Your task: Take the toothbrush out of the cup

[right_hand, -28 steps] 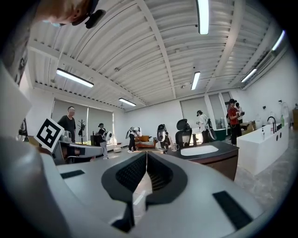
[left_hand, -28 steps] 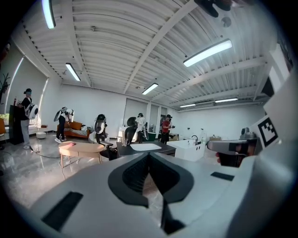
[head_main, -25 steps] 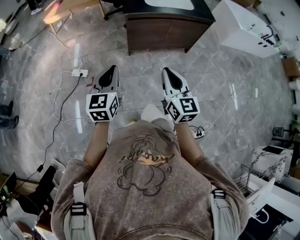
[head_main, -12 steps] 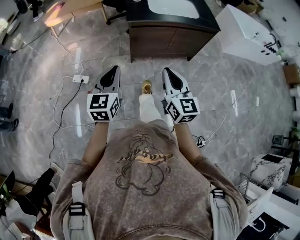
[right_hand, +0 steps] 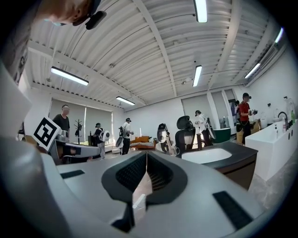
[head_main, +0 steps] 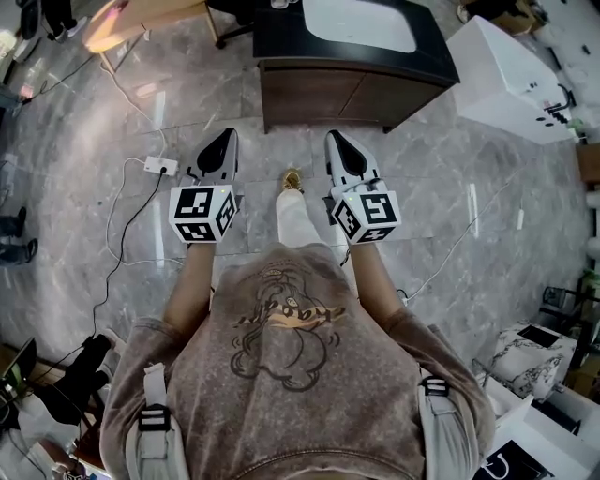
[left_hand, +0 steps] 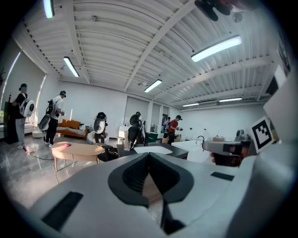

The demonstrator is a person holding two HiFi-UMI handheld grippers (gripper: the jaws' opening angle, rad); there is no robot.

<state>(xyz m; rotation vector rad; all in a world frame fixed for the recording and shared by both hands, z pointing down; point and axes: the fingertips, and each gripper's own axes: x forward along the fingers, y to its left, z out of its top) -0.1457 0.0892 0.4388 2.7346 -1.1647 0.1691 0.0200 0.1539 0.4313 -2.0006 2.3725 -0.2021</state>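
The grey marbled floor (head_main: 450,169) takes up most of the view under you. On it, straight ahead of you, stands one dark wood vanity (head_main: 328,94) with a black top, and one white basin (head_main: 361,23) is sunk into that top. One white boxy unit (head_main: 511,66) stands just beside the vanity on its right. Off to your left is one pale round table (left_hand: 77,151).

You hold two grippers level, side by side and well apart, both pointing at the vanity. One pale trouser leg (head_main: 295,220) and one golden shoe (head_main: 293,178) show between them. The left gripper (head_main: 223,141) has its jaws pressed together with nothing between them. The right gripper (head_main: 336,142) is the same, its ribbed pads meeting along one line and pinching nothing. Each gripper carries one marker cube, so there are two: the left cube (head_main: 203,213) and the right cube (head_main: 366,216).

One white power strip (head_main: 159,166) lies on the floor left of the left gripper, with a thin cable running off it.

One clear cup (left_hand: 126,145) stands on the vanity top, left of the basin and far from both grippers. The toothbrush is too small to make out in it.
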